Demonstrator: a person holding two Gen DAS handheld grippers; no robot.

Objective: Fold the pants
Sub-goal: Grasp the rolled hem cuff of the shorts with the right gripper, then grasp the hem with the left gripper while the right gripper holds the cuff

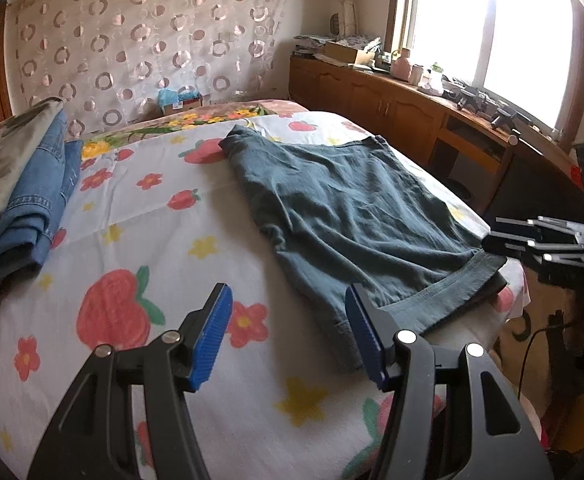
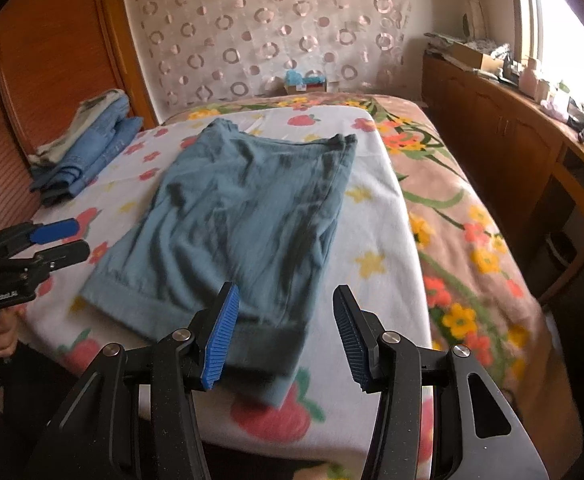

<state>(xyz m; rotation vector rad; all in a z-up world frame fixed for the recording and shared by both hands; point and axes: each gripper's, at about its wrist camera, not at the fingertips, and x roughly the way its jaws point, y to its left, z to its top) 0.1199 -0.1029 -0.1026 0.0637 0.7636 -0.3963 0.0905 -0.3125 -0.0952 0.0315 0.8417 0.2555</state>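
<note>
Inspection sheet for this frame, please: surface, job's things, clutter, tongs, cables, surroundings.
Surface: bed with strawberry-print sheet.
Job's things: teal pants lying folded flat on the sheet.
Clutter: stack of folded jeans at the bed's far left.
Tongs: left tongs and right tongs both open, holding nothing, near the pants' hem.
Cables: dark cable beside the bed.
Surroundings: wooden cabinet under a bright window, circle-patterned curtain.

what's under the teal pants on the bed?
The teal pants lie flat on the white strawberry-print sheet, which sits over a floral blanket. Whatever print or item lies directly beneath the fabric is covered.
</note>
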